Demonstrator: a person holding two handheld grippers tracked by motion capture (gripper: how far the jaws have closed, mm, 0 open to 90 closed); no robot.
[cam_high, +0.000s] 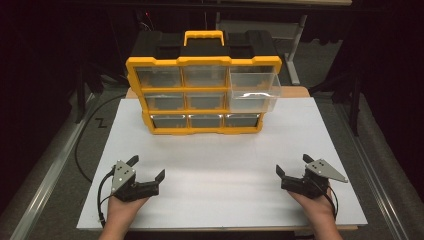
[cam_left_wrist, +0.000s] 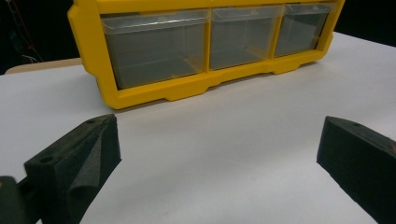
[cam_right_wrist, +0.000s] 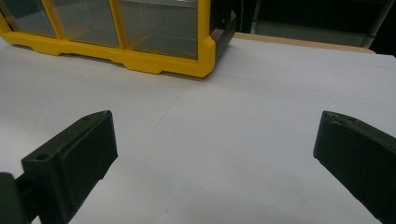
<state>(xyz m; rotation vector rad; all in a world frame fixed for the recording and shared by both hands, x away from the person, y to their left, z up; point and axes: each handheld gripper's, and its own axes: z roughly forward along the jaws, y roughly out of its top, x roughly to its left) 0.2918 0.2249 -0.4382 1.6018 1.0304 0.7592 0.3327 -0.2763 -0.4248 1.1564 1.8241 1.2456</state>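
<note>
my left gripper (cam_high: 147, 169) and right gripper (cam_high: 294, 165) resting low at near table (cam_high: 225, 165) edge, jaws gaping wide, gripping nothing, yellow organizer (cam_high: 202, 92) sitting well beyond, top-right drawer (cam_high: 254, 90) sticking out, drawer contents unclear

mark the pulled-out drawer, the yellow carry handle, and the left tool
Clear plastic drawer pulled out of the yellow organiser (cam_high: 254, 90), high view, on its front wall.
Yellow carry handle on the black top (cam_high: 203, 34), high view, on its top bar.
Left tool, black two-jaw (cam_high: 146, 168), high view, midway between its open fingertips.
</note>
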